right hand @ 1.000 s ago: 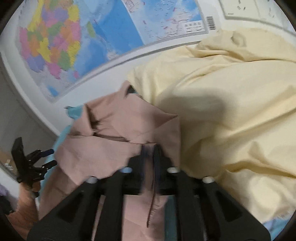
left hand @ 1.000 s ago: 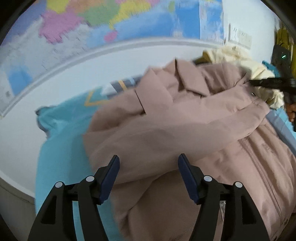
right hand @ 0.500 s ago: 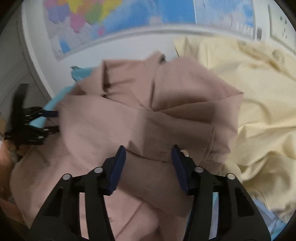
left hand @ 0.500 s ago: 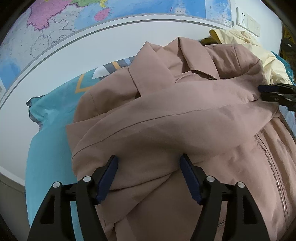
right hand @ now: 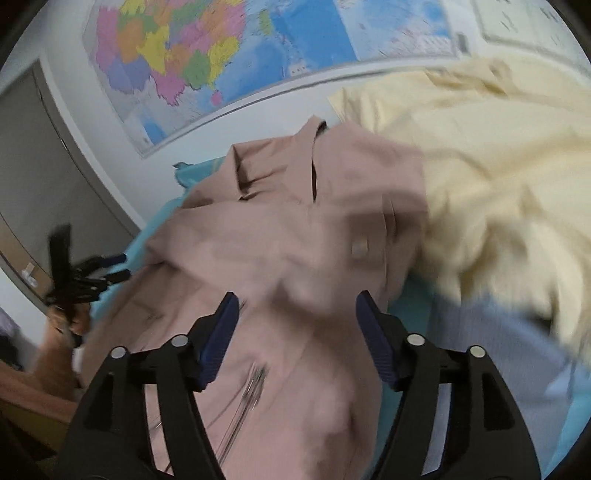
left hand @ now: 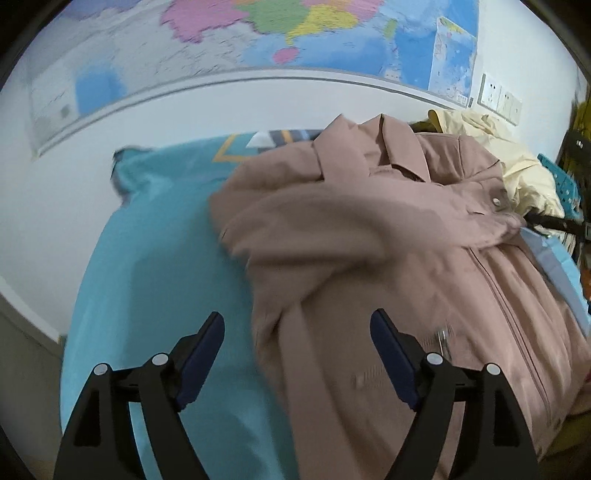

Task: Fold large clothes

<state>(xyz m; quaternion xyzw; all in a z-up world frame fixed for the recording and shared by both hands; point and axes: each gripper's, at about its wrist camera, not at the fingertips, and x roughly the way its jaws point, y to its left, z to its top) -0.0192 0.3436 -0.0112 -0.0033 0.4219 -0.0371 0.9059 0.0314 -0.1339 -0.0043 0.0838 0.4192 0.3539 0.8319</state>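
Both my grippers pulled back off pink jacket (left hand: 388,258), jaws just widened: left gripper (left hand: 297,352) and right gripper (right hand: 297,334) gape, gripping nothing. Jacket on teal sheet (left hand: 159,258), sleeves crossed over chest, collar toward wall map (left hand: 295,33), cream garment (right hand: 498,177) beside.

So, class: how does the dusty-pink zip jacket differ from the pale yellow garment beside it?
The dusty-pink zip jacket lies spread out, sleeves folded across its front; the pale yellow garment sits crumpled in a heap. The jacket shows a collar and zip; the yellow one shows neither. Both rest on the turquoise sheet.
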